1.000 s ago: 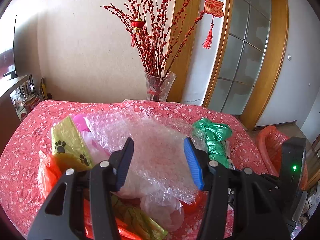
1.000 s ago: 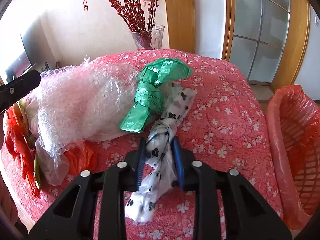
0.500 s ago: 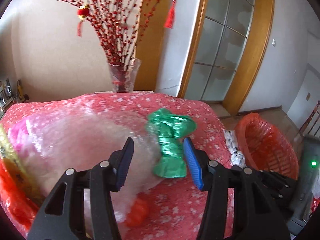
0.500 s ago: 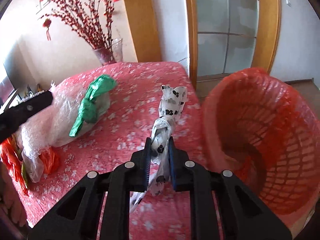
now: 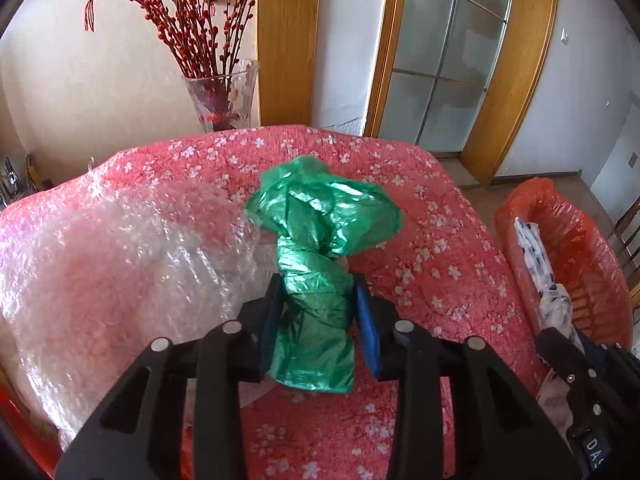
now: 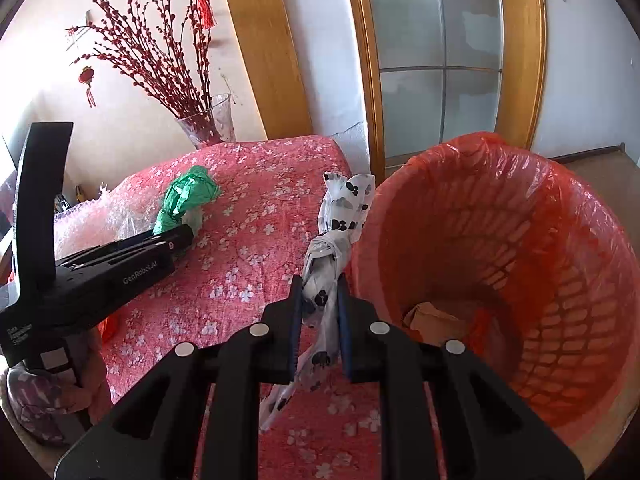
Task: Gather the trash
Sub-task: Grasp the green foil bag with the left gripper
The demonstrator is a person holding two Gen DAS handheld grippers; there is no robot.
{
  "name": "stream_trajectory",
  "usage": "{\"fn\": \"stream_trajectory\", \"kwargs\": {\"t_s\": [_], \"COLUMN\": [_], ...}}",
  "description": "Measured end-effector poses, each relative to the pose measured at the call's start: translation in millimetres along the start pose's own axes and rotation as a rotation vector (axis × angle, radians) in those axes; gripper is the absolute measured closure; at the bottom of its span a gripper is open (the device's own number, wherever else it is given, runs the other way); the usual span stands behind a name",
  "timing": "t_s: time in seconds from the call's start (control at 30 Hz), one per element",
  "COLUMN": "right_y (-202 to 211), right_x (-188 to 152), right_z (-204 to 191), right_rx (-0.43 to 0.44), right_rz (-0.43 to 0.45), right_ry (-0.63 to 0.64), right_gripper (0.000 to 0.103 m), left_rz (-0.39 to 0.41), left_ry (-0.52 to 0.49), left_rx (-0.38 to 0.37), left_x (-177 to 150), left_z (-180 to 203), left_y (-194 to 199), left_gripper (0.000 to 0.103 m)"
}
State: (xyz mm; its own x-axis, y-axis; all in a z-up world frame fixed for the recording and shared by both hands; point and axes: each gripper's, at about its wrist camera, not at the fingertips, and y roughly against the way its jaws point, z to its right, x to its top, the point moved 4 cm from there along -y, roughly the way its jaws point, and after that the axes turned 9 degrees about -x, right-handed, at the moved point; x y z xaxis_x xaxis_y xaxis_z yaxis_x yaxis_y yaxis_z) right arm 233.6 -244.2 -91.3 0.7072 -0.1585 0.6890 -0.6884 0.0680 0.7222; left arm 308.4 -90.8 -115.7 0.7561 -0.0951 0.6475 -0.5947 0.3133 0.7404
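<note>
Left claw (image 5: 318,322), lower centre of the left wrist view: jaws just closing, blue pads now against both sides of the green plastic bag (image 5: 320,264), narrow twisted waist of the bag pinched between them. Green bag lying on the red flowered worktop (image 5: 432,264), crumpled top fanned out above the pads toward mid-frame, lower end bulging out below them. Bubble wrap (image 5: 120,264) heaped at the left of that view, touching the green bag's left side. Glass vase (image 5: 224,96) with red berry branches (image 5: 188,12) at the upper left, at the far edge of the worktop against the wall.

Right claw (image 6: 319,320), lower centre of the right wrist view: nearly shut, clamped on the paw-print bag (image 6: 344,216), a white twisted bag with black paw marks. Upper end of that bag rising to mid-frame, against the left rim of the red basket (image 6: 560,240); loose tail hanging below the pads over the worktop. Red basket lined with red plastic, filling the right half of that view, just beside the worktop edge; a piece of brown paper (image 6: 432,316) lying at its bottom. Left claw also seen at the left of this view, black body reaching in toward the green bag. Wooden-framed glass door (image 6: 440,52) at the upper right behind the basket.
</note>
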Motion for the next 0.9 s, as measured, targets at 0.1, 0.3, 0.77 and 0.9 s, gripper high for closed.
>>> {"fn": "stream_trajectory", "kwargs": {"t_s": [0.1,0.3,0.77,0.9], "right_y": [0,7,43,53], "right_x": [0,3,22,27], "right_z": [4,10,44,59], "right_rx": [0.000,-0.003,-0.050,-0.075], "right_rz": [0.000,0.016,0.115,0.139], "right_ry": [-0.008,-0.028,-0.089,-0.112], "right_gripper": [0.086,0.086,0.086,0.086], "left_rz": [-0.001,0.033,0.111,0.124], "left_ry": [0.004,0.004,-0.040,-0.068], "left_rx": [-0.015,-0.080,-0.232,-0.272], "left_x": [0,3,22,25], "left_z": [1,6,48,67], "left_y": [-3,10,64,73], "left_gripper": [0.074,0.076,0.076,0.076]}}
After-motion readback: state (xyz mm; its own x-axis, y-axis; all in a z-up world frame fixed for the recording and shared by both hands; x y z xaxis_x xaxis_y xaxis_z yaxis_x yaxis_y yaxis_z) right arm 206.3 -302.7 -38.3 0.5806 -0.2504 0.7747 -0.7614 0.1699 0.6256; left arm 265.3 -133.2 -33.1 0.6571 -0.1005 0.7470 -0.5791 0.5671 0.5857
